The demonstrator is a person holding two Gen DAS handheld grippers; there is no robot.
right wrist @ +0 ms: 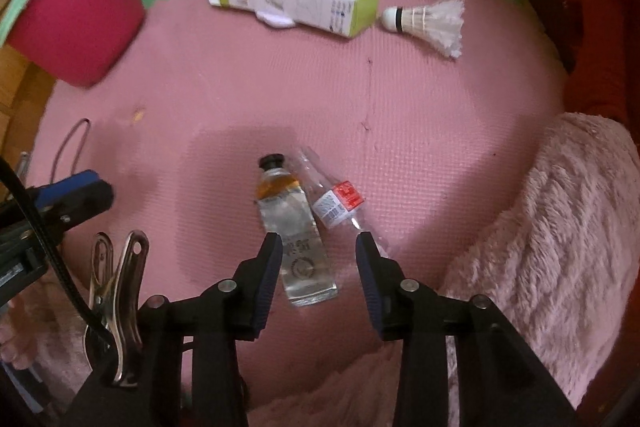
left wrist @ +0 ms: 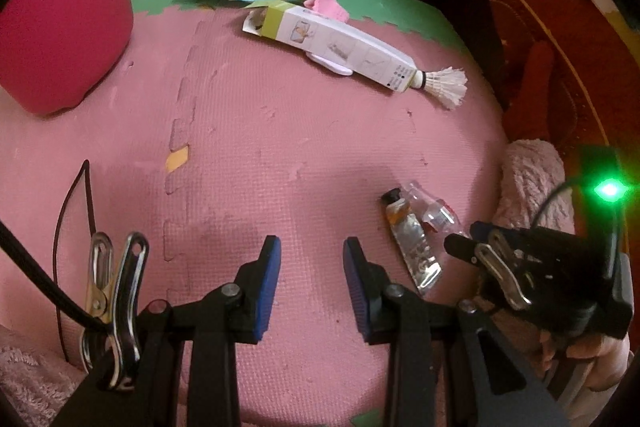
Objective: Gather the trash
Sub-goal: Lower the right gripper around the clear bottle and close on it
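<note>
Pink foam matting (right wrist: 420,99) with a fine grid texture carries our litter. Our right gripper (right wrist: 318,241) points down with its jaws spread, straddling the foot of a flattened metal tube (right wrist: 298,227); beside it, touching, lies a crinkled clear wrapper (right wrist: 340,203). Our left gripper (left wrist: 312,247) hangs spread and empty over bare mat. We judge the tube is next: we should lower until both pads flank its flat body, then close squarely, since the foil looks slippery. The red bin (right wrist: 76,19) waits far left, well apart.
</note>
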